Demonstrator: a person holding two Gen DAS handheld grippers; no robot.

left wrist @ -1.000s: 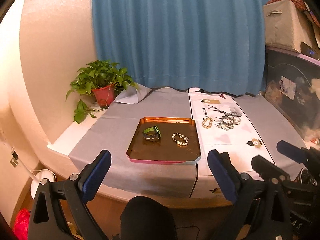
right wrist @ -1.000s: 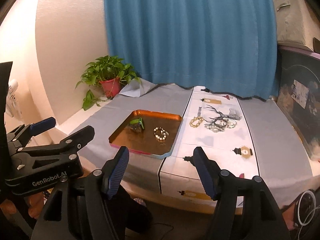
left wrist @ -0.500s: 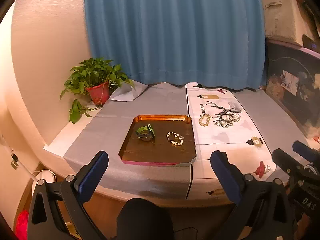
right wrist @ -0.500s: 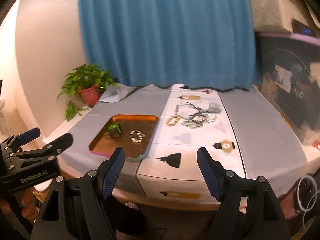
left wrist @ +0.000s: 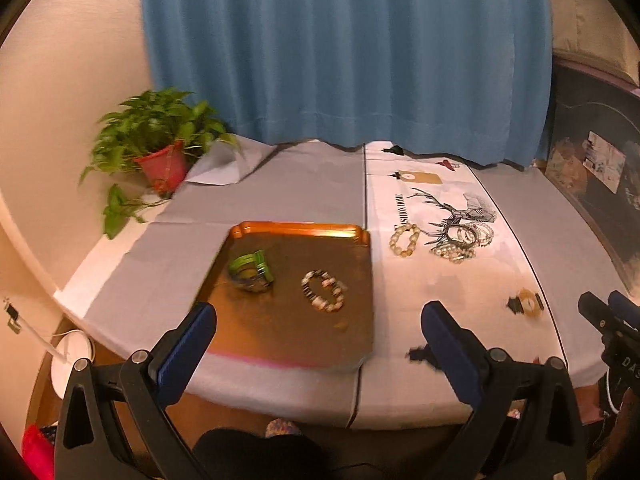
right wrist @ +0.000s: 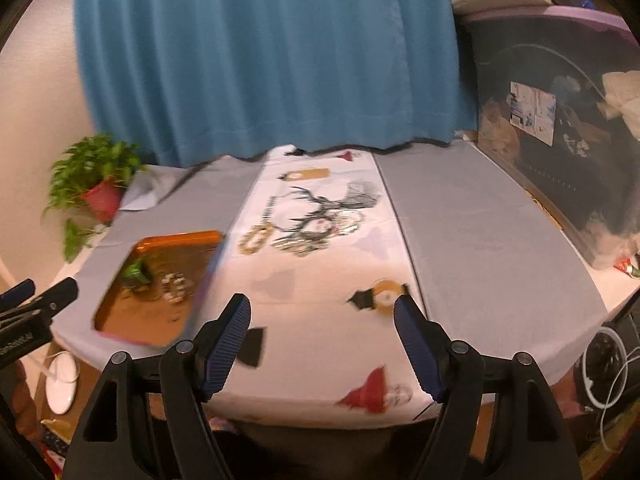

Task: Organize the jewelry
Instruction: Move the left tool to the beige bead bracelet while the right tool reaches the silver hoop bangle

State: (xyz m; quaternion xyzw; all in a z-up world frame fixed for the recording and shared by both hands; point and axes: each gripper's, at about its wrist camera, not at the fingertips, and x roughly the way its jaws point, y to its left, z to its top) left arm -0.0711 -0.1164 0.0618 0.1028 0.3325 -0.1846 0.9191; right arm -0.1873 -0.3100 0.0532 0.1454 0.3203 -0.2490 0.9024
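Observation:
An orange tray [left wrist: 298,229] [right wrist: 120,312] sits on the grey cloth and holds a green watch [left wrist: 251,270] and a beaded bracelet [left wrist: 324,290]. To its right on the white runner lie a cream bead bracelet [left wrist: 405,239] [right wrist: 256,239] and a pile of several bracelets [left wrist: 462,241] [right wrist: 316,230]. My left gripper [left wrist: 318,320] is open and empty, near the tray's front edge. My right gripper [right wrist: 322,312] is open and empty, over the runner's near part, short of the pile.
A potted plant [left wrist: 154,148] stands at the table's back left. A blue curtain [left wrist: 344,52] hangs behind. A dark cabinet [right wrist: 560,132] borders the right side. The table's front edge [left wrist: 280,396] lies just below both grippers.
Both grippers have moved forward toward the table. The right gripper has swung right, from facing the tray to facing the runner. Both stay open.

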